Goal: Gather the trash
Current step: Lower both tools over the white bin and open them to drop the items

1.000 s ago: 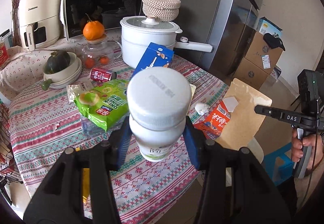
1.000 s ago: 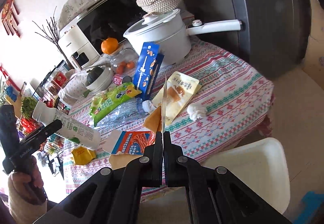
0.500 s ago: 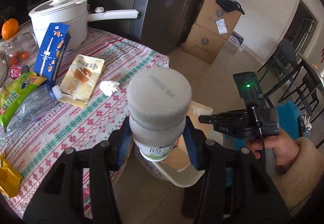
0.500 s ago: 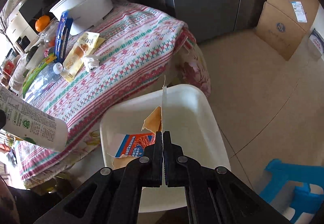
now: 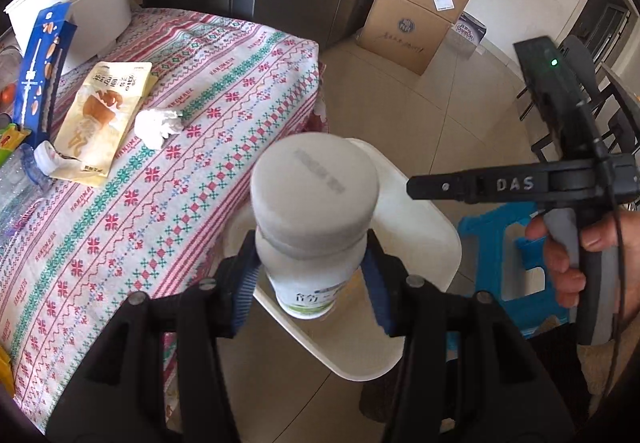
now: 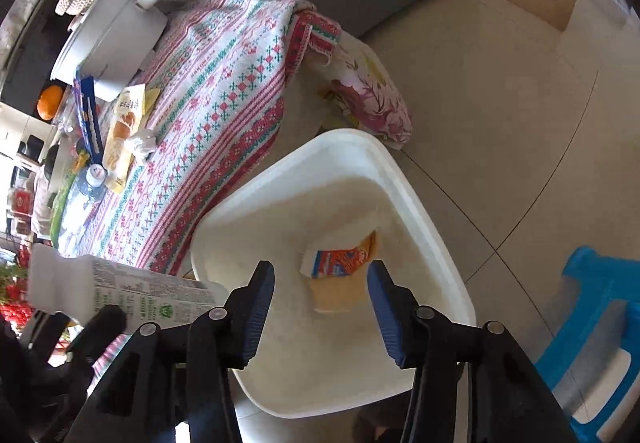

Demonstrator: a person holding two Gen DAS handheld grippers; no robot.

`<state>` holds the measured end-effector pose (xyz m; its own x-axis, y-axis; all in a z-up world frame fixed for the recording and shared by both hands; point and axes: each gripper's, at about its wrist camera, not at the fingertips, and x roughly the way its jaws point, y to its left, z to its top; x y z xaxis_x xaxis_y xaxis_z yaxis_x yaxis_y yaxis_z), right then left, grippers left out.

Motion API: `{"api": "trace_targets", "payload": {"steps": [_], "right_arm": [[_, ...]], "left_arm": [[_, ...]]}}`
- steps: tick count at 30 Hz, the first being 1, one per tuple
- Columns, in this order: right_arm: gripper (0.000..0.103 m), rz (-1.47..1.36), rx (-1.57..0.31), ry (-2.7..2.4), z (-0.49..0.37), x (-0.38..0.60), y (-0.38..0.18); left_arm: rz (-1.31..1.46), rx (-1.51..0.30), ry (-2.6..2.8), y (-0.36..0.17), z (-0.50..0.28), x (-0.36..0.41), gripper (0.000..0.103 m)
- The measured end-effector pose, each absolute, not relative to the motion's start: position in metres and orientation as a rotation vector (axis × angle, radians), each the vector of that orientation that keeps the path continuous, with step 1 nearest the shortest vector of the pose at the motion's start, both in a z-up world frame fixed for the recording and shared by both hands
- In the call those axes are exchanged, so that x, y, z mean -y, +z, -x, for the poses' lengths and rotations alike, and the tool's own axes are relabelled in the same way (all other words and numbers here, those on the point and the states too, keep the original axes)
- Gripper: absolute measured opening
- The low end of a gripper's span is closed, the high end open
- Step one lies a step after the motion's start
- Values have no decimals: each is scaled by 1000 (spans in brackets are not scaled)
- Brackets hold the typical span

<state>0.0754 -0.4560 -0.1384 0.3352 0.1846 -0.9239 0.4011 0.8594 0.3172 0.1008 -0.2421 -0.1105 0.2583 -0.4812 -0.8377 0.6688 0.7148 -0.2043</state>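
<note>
Straight below the right gripper [image 6: 321,307], whose jaws are opening with nothing between them, the white bin [image 6: 424,211] gapes unobstructed; only flat wrappers [image 6: 340,263] lie on its bottom. To its left, the table edge [image 6: 256,147] and the bottle [image 6: 120,291] in the left gripper [image 5: 312,283] crowd in. A blue stool [image 6: 592,323] stands to its right.

Bin [image 6: 404,179] on the floor beside the table [image 5: 224,91], carton [image 6: 340,262] lying in the bin, bottle [image 5: 314,219] above the bin's rim, stool [image 6: 592,327] right of the bin, pot [image 5: 76,15] at the table's far side, tissue [image 5: 156,123] near the table edge
</note>
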Motion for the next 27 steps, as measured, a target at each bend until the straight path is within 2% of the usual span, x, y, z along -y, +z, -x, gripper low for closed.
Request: {"api": "trace_targets", "payload": {"steps": [5,13,20,24,27], "right_arm": [[66,-539,-1141,-202,-56,467,-99],[69,-452,-1104,-300,-43,475,-80],[70,-440,-1092,-308,-38,477,-77],[72,-431,-1080,-318,-35,476,-75],[72,-434,-1071,-319,-34,476,-73]], "left_arm": [[-283,-1108,-791,-145,-101,281,51],[-351,-1227,-774,-198,-101,310,51],[-323,-1249,-760,-203,-104,301,52],[-296,-1209,-736,-188,-110,287,75],[-294,-1182,-728,-175,-114,279,78]]}}
